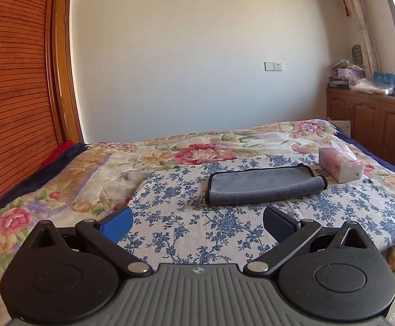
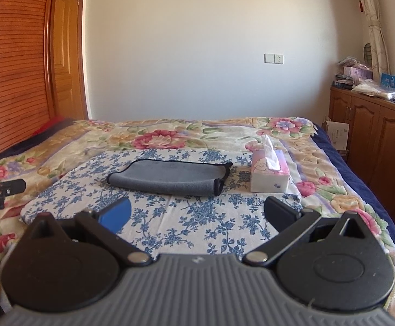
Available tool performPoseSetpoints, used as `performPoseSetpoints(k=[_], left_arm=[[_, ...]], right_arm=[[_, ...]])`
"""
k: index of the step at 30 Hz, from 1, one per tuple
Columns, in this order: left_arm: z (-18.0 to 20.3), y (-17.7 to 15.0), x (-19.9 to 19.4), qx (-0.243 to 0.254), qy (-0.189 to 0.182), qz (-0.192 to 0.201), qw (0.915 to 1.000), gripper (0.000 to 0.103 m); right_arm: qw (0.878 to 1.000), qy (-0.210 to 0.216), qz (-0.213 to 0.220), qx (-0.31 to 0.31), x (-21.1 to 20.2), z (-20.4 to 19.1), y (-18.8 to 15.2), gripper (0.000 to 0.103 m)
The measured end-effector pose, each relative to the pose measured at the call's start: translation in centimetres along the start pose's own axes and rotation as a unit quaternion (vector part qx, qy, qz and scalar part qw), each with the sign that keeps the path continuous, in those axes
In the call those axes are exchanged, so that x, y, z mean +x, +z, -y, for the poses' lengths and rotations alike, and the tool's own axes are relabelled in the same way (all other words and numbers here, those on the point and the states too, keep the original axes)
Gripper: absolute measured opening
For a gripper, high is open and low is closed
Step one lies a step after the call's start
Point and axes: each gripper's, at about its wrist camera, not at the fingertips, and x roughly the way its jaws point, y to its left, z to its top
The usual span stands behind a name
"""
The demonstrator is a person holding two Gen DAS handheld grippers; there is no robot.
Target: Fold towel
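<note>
A grey towel [image 1: 262, 186] lies on the bed [image 1: 61, 190], already doubled over, its long axis running crosswise ahead of both grippers. The left gripper [image 1: 197, 224] and right gripper [image 2: 197, 213] hover short of it, jaws apart and empty, neither clearly nearer

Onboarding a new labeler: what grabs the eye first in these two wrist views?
The grey towel with black trim, already folded over, lies mid-bed on a blue-flowered cloth. A pink tissue box sits just right of it, apart from the towel. Both the left gripper and the right gripper hang open short of the towel, holding nothing.
</note>
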Motion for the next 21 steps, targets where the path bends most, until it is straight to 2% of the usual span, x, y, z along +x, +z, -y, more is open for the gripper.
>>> performPoseSetpoints(k=[9, 21], left_arm=[[0.4, 0.01, -0.65, 0.007, -0.007, 0.023, 0.9997, 0.103], [0.06, 0.19, -0.97, -0.003, 0.005, 0.037, 0.9993, 0.103]], right_arm=[[1.0, -0.011, 0.021, 0.006, -0.43, 0.3, 0.08, 0.103], [0.999, -0.022, 0.033, 0.014, -0.48, 0.61, -0.06, 0.103]])
